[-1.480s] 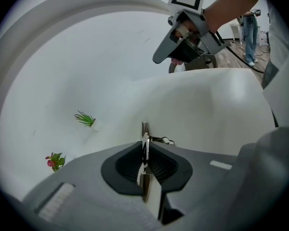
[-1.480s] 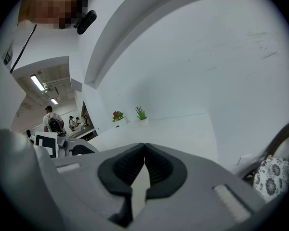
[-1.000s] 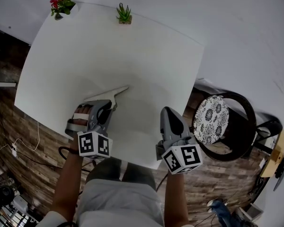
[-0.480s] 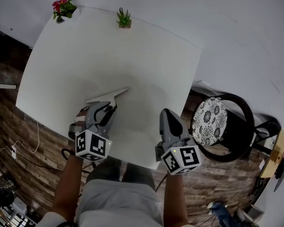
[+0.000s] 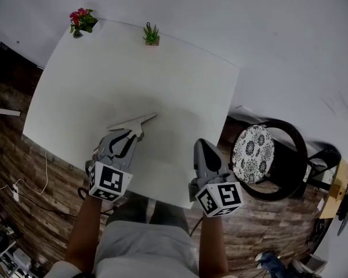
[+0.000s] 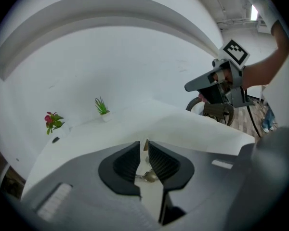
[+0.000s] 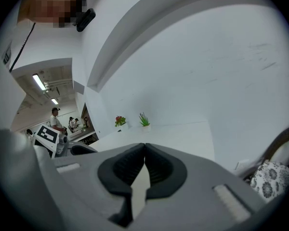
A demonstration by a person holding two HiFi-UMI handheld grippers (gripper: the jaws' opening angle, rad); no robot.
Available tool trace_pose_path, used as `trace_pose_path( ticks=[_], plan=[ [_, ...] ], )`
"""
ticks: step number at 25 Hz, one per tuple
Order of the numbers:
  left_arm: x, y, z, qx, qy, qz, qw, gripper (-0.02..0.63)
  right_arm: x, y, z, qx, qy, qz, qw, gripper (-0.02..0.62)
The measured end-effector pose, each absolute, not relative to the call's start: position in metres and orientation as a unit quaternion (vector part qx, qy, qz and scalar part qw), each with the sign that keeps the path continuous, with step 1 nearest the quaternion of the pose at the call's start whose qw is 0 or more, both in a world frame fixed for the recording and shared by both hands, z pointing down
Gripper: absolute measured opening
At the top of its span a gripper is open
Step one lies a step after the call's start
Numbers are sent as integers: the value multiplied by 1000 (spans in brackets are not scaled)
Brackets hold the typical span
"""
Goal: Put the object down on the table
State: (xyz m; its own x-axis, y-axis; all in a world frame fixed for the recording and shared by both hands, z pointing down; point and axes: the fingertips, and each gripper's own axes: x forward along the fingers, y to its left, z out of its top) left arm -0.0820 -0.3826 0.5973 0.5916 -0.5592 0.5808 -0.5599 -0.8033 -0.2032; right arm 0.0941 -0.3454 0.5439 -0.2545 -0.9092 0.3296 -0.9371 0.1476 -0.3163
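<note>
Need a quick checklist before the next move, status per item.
1. Tool lies flat on the table: ok.
2. Left tongs free of the tool: cannot tell; jaws partly apart, just been closing, a shiny piece shows in the gap.
3. Right tongs empty: ok, shut on nothing.
4. Flowers and green plant away from the tool: ok, both at the far edge.

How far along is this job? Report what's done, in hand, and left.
Done: the white tool lies flat on the table. In hand: nothing. The left gripper, whose jaws have just been closing to a narrow gap, grips nothing; the right gripper is shut, empty. Left: probably only pulling clear.
</note>
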Motion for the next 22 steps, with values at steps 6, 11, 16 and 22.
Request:
trace_pose_path(
  ticks=[6,11,16,22],
  plan=[
    [-97,-385,574,892,-352,284,32,18,89,-334,528,617,-755,221,25,3],
    [-101,-380,555,895,-360,263,35,9,89,-323,515,623,-752,213,22,3],
    [-105,-373,535,898,-367,241,31,9,89,-310,502,629,-750,202,21,3],
    [-109,-370,504,902,-377,210,22,9,92,-298,486,638,-747,185,21,3]
  ],
)
